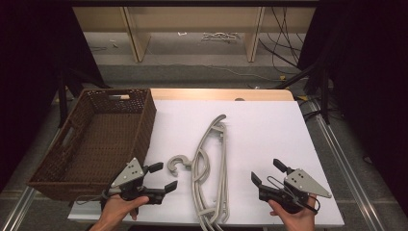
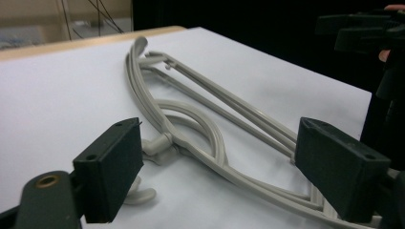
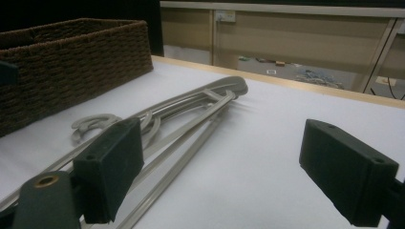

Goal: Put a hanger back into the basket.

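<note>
grey plastic clothes hangers (image 1: 210, 168) lie stacked mid-table between the left gripper (image 1: 162, 177) and right gripper (image 1: 267, 172); long axis runs near to far, hooks pointing left. both jaws released, empty.

The stack of grey plastic clothes hangers (image 1: 210, 163) lies on the white table (image 1: 269, 130) between the left gripper (image 1: 162, 177) and the right gripper (image 1: 268, 172), ahead of both jaw pairs; the brown woven wicker basket (image 1: 91, 139) stands left of the left jaws
</note>
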The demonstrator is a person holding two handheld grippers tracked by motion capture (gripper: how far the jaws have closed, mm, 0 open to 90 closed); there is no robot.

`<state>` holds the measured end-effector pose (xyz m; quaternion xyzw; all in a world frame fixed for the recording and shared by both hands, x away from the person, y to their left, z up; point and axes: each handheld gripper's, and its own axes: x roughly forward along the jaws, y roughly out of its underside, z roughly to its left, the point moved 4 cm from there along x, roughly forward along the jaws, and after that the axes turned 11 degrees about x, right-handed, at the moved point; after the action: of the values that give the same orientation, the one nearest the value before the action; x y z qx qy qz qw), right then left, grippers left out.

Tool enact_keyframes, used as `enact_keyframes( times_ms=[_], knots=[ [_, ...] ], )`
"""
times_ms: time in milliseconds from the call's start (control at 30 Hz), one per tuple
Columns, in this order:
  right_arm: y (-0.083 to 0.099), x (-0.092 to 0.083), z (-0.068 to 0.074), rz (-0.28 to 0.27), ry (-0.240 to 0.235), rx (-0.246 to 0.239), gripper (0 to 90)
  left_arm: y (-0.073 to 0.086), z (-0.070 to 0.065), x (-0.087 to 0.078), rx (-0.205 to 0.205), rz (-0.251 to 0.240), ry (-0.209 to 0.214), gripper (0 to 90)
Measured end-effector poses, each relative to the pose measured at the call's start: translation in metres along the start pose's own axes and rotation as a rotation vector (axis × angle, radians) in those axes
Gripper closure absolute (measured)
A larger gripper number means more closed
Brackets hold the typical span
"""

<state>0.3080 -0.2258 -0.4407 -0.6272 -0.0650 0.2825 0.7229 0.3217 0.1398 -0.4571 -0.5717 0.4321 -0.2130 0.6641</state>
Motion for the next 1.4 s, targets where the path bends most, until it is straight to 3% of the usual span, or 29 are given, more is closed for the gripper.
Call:
enact_keyframes(
  times_ms=[33,100,133,167,200,233,333,400,467,600,767,833,933,1033,1300,1367,1400],
  knots=[
    [0.000,0.000,0.000,0.000,0.000,0.000,16.0,0.001,0.000,0.002,-0.006,0.011,0.017,18.6],
    [0.001,0.000,0.000,0.017,0.000,0.006,16.0,0.004,0.002,0.009,-0.065,0.055,0.041,22.1],
    [0.001,0.000,0.000,0.017,0.000,0.006,16.0,0.004,0.002,0.009,-0.065,0.055,0.041,24.6],
    [0.001,0.001,0.001,0.013,-0.016,0.017,16.0,0.006,0.004,0.014,-0.100,0.099,0.041,27.7],
    [0.001,0.001,0.001,0.014,-0.016,0.017,16.0,0.006,0.004,0.014,-0.100,0.099,0.041,28.5],
    [0.001,0.001,0.001,0.012,-0.016,0.016,16.1,0.009,0.006,0.022,-0.132,0.133,0.050,28.8],
    [0.001,0.001,0.001,0.013,-0.016,0.016,16.1,0.010,0.008,0.031,-0.130,0.171,0.043,30.2],
    [0.001,0.001,0.001,0.014,-0.018,0.016,16.1,0.011,0.007,0.044,-0.150,0.196,0.082,31.6],
    [0.002,0.001,0.001,0.015,-0.020,0.015,16.1,0.011,0.006,0.047,-0.159,0.201,0.089,32.2],
    [0.002,0.001,0.000,0.014,-0.021,0.015,16.1,0.014,0.002,0.065,-0.182,0.272,0.129,35.9],
    [0.002,0.002,0.001,0.008,-0.024,0.015,16.4,0.018,0.002,0.075,-0.229,0.303,0.149,38.6],
    [0.002,0.000,0.000,0.036,-0.009,0.007,16.5,0.019,0.002,0.078,-0.240,0.319,0.155,39.5],
    [0.002,0.002,0.002,0.013,-0.026,0.016,16.6,0.022,0.003,0.081,-0.236,0.336,0.159,41.9],
    [0.002,0.000,0.001,0.039,-0.017,0.011,16.9,0.023,0.003,0.086,-0.254,0.343,0.174,44.0],
    [0.002,0.001,0.001,0.034,-0.024,0.009,17.1,0.028,0.007,0.094,-0.304,0.381,0.188,50.8],
    [0.002,0.002,0.001,0.030,-0.023,0.007,17.2,0.030,0.008,0.095,-0.310,0.382,0.189,56.4],
    [0.002,0.002,0.001,0.030,-0.023,0.006,17.3,0.030,0.009,0.096,-0.346,0.374,0.198,58.5]
  ],
)
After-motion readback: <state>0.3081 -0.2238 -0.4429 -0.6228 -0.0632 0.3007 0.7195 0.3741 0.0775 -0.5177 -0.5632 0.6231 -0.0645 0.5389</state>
